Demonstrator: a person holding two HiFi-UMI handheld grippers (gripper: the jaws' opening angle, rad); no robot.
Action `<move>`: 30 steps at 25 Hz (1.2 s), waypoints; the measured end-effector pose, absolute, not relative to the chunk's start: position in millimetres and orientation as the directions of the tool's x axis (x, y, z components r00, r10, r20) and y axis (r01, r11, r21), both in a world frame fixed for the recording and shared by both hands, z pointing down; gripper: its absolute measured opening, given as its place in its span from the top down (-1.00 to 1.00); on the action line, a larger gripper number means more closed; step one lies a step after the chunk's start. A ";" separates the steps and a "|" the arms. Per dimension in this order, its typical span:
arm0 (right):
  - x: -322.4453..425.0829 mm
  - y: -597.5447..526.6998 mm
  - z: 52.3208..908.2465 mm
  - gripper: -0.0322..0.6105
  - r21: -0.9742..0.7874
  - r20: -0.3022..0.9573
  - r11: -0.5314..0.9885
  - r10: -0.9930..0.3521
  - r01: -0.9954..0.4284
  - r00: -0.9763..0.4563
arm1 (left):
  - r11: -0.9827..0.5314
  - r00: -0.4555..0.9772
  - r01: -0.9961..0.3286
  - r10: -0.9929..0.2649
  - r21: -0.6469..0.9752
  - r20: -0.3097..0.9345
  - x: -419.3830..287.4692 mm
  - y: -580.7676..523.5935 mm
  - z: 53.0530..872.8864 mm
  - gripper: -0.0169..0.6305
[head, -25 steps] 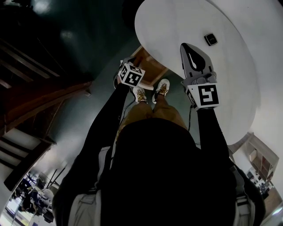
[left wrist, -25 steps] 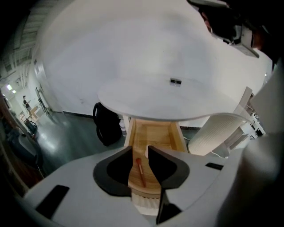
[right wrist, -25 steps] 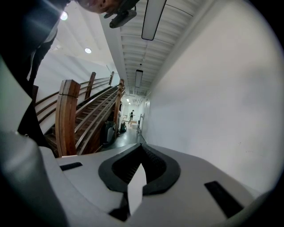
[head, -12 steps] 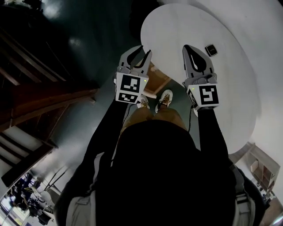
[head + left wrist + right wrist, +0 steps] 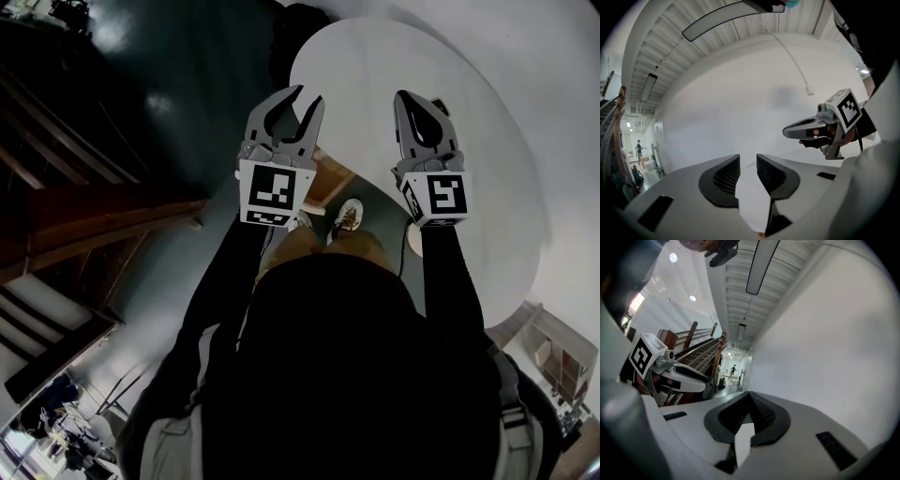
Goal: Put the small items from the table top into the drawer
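Note:
My left gripper [image 5: 307, 97] hangs in the air over the near-left edge of the white round table [image 5: 506, 206]. Its jaws are open and hold nothing; in the left gripper view [image 5: 748, 161] only white wall shows through the gap. My right gripper [image 5: 409, 97] is level with it over the table, and its jaw tips meet in the right gripper view [image 5: 749, 394], with nothing seen between them. Below and between the two, part of the open wooden drawer [image 5: 330, 176] shows under the table edge. I see no small item on the table top; the right gripper covers part of it.
The person's shoes [image 5: 345, 216] stand on the dark floor just in front of the drawer. Wooden stairs [image 5: 84, 225] run along the left. A white wall lies ahead of both grippers. Each gripper shows in the other's view: right gripper [image 5: 808, 130], left gripper [image 5: 686, 377].
My left gripper has risen from down by the drawer to table height beside the right one, its jaws now pointing forward. The small dark item on the table has gone out of sight behind the right gripper.

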State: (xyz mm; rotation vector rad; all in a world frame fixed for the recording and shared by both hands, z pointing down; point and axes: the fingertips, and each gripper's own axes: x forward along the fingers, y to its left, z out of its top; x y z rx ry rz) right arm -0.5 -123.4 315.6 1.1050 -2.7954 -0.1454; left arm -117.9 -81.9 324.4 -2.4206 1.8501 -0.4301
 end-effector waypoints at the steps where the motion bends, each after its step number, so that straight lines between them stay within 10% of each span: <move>1: 4.9 -124.7 315.1 0.82 0.138 0.086 0.720 -0.692 -0.680 -0.716 | -0.287 0.250 -0.933 -0.951 -0.217 0.181 -111.4 -85.0 324.5 0.58; 30: 234.7 -161.5 340.9 0.82 0.099 0.126 0.450 -0.891 -0.888 -0.437 | -0.670 0.594 -0.725 -0.725 -0.157 0.349 138.1 -188.5 405.1 0.39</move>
